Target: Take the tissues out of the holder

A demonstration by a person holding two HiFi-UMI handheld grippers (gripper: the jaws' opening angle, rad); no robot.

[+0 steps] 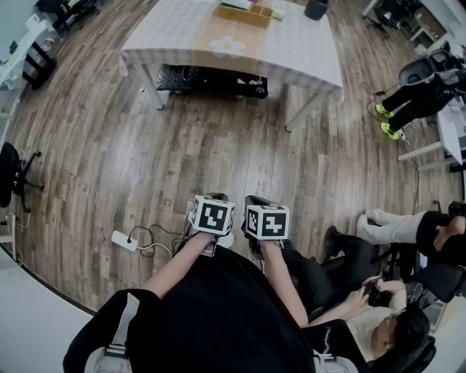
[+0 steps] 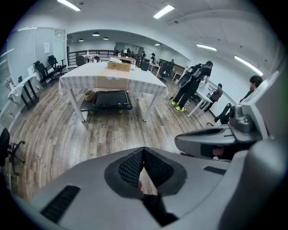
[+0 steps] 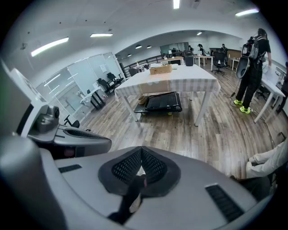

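Observation:
The tissue holder (image 1: 244, 14), a light wooden box, stands far off on a table with a pale checked cloth (image 1: 175, 36). It also shows small in the left gripper view as the holder (image 2: 119, 66) and in the right gripper view as the holder (image 3: 160, 69). Both grippers hang side by side close to the person's body, above the wooden floor and well short of the table. My left gripper (image 1: 210, 197) (image 2: 144, 151) is shut with nothing between its pads. My right gripper (image 1: 256, 199) (image 3: 141, 151) is shut too, also holding nothing.
A black wheeled trolley (image 1: 211, 79) sits under the table. A white power strip (image 1: 124, 240) with cables lies on the floor to the left. People sit at the right (image 1: 393, 226); another person (image 2: 193, 85) stands by desks. Office chairs (image 1: 14, 175) line the left side.

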